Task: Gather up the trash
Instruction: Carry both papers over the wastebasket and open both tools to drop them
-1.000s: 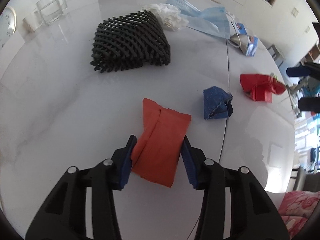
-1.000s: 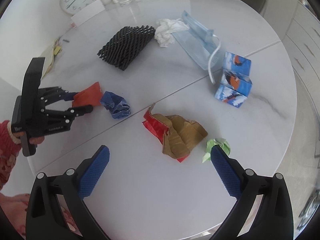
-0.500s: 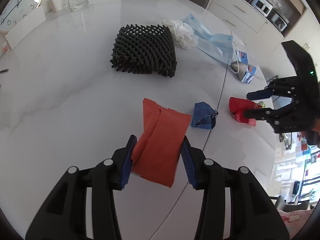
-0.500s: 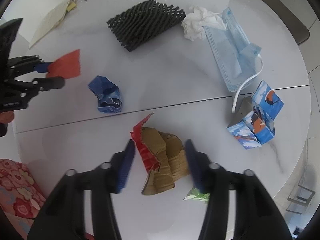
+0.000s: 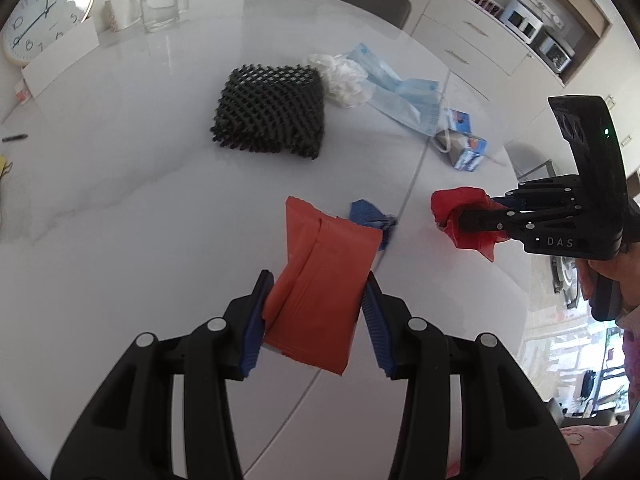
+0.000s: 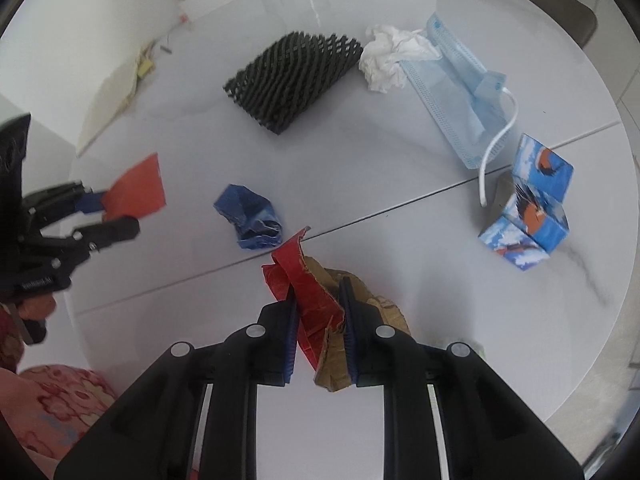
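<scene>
Item: orange wrapper (image 5: 320,300), light, limp film (slippery, I judge); my left gripper (image 5: 316,320) clamps its lower edges, lifted above the table (image 5: 120,200). Item: red-and-brown torn carton (image 6: 316,304), stiffer, crumpled; my right gripper (image 6: 320,336) pinches it narrowly. Blue wrapper (image 6: 250,218) lies at 11 o'clock beyond.

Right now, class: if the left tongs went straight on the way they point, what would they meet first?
Probably the crumpled blue wrapper, just beyond the orange packet held by the left tongs; depth is unclear, and the tongs appear lifted above the table.
</scene>
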A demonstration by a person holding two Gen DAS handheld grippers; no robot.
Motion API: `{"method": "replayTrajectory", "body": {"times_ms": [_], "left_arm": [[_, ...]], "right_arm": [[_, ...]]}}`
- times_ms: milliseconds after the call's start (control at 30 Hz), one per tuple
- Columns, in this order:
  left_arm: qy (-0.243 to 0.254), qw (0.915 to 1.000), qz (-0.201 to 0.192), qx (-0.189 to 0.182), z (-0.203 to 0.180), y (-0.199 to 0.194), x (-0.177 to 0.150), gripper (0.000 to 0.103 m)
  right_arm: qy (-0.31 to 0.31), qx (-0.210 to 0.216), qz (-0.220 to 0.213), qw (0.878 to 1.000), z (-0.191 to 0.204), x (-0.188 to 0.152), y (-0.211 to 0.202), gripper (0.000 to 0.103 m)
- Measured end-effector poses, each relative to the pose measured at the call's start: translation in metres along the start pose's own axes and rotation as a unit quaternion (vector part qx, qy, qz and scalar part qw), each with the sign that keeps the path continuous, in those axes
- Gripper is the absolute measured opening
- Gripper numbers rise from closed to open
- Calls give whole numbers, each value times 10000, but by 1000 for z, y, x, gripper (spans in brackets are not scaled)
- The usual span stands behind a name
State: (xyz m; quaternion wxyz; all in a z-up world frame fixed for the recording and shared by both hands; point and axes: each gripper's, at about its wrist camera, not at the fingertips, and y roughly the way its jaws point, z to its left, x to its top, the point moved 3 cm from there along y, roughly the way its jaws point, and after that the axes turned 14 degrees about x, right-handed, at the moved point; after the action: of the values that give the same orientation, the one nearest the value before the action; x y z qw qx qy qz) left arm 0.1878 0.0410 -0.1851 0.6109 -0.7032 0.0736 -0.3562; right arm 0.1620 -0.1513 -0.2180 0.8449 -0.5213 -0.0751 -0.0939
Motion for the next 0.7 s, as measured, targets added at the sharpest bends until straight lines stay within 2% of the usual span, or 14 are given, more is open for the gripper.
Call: {"method": "replayTrajectory", "body": {"times_ms": [200,400,567,700], "left_arm": [[392,9988,-205,-211,-45,-27,-4,44],[862,9941,-243,-617,-110,-46,-13,44],[1537,9827,-201,-1011,-185,-54,-24,44],[2110,9683,-166,-1325,-250,-58,-31,44]], "right_arm": [[361,186,-729,9965,7,-44,-53,20],[903,-48,-1270,9878,-8,-120,-114,20],[1497,-334,-1561,9758,-36,-187,-153,20],[1932,-536,-1774,9635,-60,-237,-177,20]]}}
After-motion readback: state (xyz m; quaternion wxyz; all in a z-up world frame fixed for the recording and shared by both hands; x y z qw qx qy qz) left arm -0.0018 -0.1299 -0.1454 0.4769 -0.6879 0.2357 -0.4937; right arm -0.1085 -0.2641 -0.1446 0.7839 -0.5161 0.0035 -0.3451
